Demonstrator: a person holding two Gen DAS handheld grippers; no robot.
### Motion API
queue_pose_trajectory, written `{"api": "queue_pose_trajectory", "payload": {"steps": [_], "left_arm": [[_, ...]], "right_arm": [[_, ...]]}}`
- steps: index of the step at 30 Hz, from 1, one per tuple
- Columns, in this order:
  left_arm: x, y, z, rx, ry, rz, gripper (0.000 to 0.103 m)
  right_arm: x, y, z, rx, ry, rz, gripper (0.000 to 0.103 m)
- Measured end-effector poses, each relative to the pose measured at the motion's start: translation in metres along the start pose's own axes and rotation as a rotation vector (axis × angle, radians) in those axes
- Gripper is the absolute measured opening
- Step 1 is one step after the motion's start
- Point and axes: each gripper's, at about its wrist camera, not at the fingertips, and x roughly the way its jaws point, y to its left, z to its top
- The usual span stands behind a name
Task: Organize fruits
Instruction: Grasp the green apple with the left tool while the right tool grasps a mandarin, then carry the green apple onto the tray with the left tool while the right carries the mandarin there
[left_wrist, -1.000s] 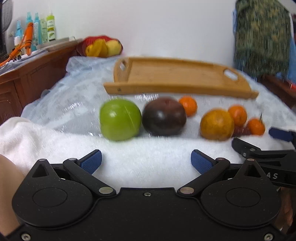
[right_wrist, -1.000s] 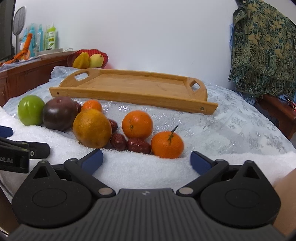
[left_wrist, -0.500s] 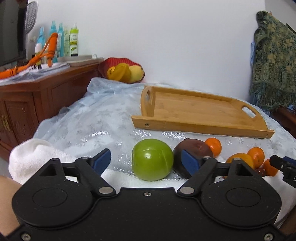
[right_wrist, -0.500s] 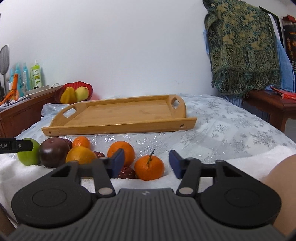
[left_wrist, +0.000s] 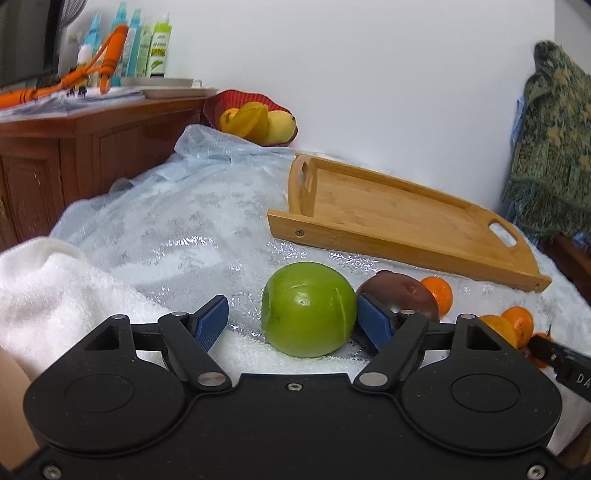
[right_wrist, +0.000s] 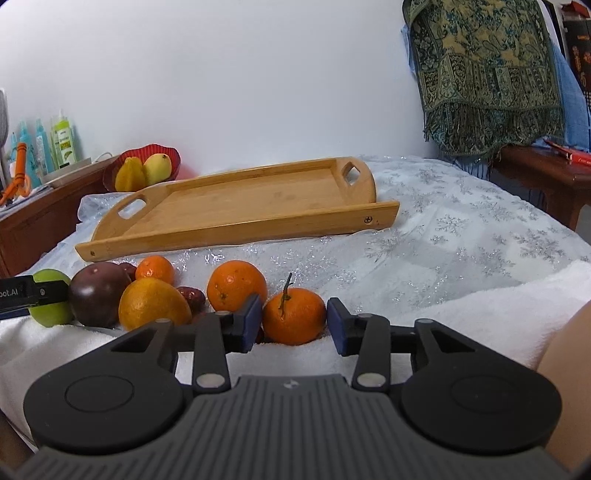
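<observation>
Closing around the green apple (left_wrist: 308, 308), the left gripper (left_wrist: 291, 321) has its right pad touching the fruit and its left pad clear at nine o'clock. The right gripper (right_wrist: 293, 320) brackets the stemmed tangerine (right_wrist: 293, 314) on the white towel (right_wrist: 461, 314), pads about touching; contact is uncertain. At twelve o'clock lies the wooden tray (right_wrist: 236, 218).

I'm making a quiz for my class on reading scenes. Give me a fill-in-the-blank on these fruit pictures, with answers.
1. The round green fruit sits between the fingers of the ____ claw, whose jaws are closing.
2. The fruit between the right claw fingers, the stemmed orange mandarin, has the colour ____.
3. The rectangular wooden tray holds ____ fruit.
4. The yellow fruits lie in a ____ bowl.

Answers: left; orange; no; red
</observation>
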Motion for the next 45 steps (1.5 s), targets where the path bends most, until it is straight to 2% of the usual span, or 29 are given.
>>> {"api": "queue_pose_trajectory", "payload": {"steps": [2,8,10,12,16,21,26,36,41,45], "left_arm": [[0.0,0.004,0.001,-0.035,0.008,-0.054,0.055],[0.007,0.016,0.0,-0.153,0.036,-0.085,0.058],[0.008,0.018,0.002,-0.166,0.042,-0.095,0.055],[0.006,0.014,0.004,-0.145,0.042,-0.081,0.055],[0.002,-0.002,0.01,-0.03,0.012,-0.015,0.055],[-0.003,-0.014,0.028,0.027,-0.041,-0.017,0.055],[0.007,-0.032,0.057,0.079,-0.065,-0.021,0.055],[0.086,-0.071,0.124,0.113,-0.029,-0.071,0.055],[0.143,-0.09,0.151,0.137,0.014,-0.086,0.055],[0.183,-0.103,0.157,0.146,0.056,-0.064,0.055]], "right_arm": [[0.0,-0.001,0.0,0.011,0.002,0.002,0.048],[0.003,-0.007,0.001,0.077,0.018,0.022,0.049],[0.003,-0.009,0.002,0.091,0.027,0.03,0.042],[0.002,-0.009,0.003,0.09,0.026,0.03,0.041],[-0.004,-0.002,0.006,0.041,-0.017,0.017,0.041],[-0.004,0.004,0.022,-0.022,-0.077,0.024,0.041],[0.014,0.002,0.048,-0.007,-0.095,0.042,0.041],[0.084,0.009,0.115,-0.048,-0.1,0.044,0.041],[0.129,0.011,0.141,-0.043,-0.041,0.047,0.041],[0.161,0.011,0.151,-0.082,-0.006,0.031,0.041]]}}
